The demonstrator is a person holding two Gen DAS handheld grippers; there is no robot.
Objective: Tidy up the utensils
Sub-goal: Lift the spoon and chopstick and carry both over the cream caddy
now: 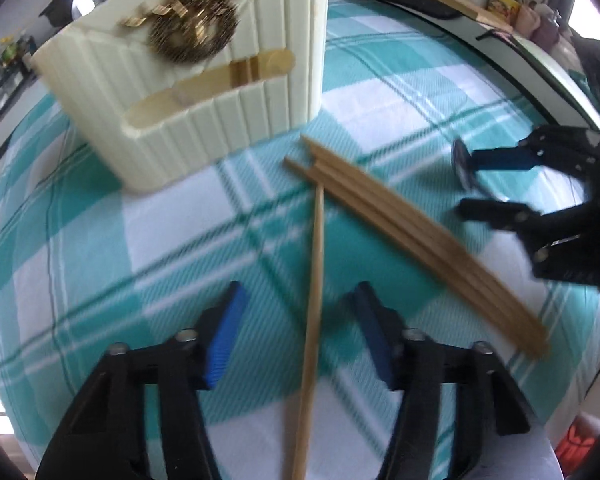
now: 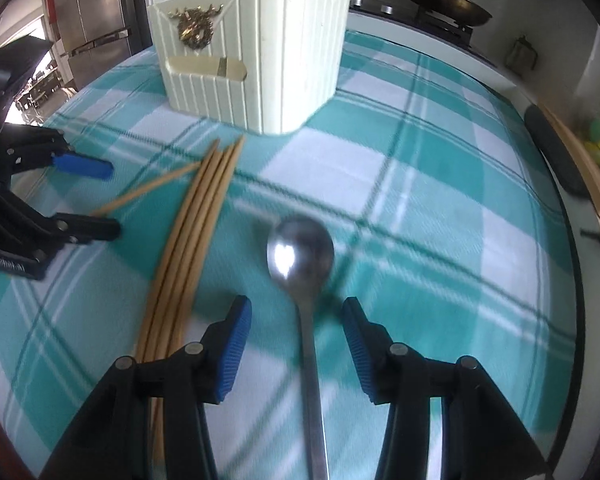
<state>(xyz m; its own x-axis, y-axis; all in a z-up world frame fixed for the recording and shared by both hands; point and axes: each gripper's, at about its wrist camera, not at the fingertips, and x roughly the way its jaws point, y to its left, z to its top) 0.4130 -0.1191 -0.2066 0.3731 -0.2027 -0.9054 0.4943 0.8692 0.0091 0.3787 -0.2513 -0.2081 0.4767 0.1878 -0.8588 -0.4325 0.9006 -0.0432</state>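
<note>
Left wrist view: the cream holder (image 1: 204, 80) blocks the upper left of the frame, a bundle of chopsticks (image 1: 420, 240) runs diagonally across the centre right, and a single chopstick (image 1: 314, 320) lies between the spread fingers of the left gripper (image 1: 300, 340); bare checked cloth (image 1: 100, 240) lies open at centre left. Right wrist view: a spoon (image 2: 302, 256) lies between the parted fingers of the right gripper (image 2: 296, 344), with open cloth across the centre right and the bundle closing off the lower left.

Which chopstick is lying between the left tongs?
The single chopstick angled away from the bundle of four chopsticks; it runs between the open left tongs, while the bundle lies off to the right.
</note>
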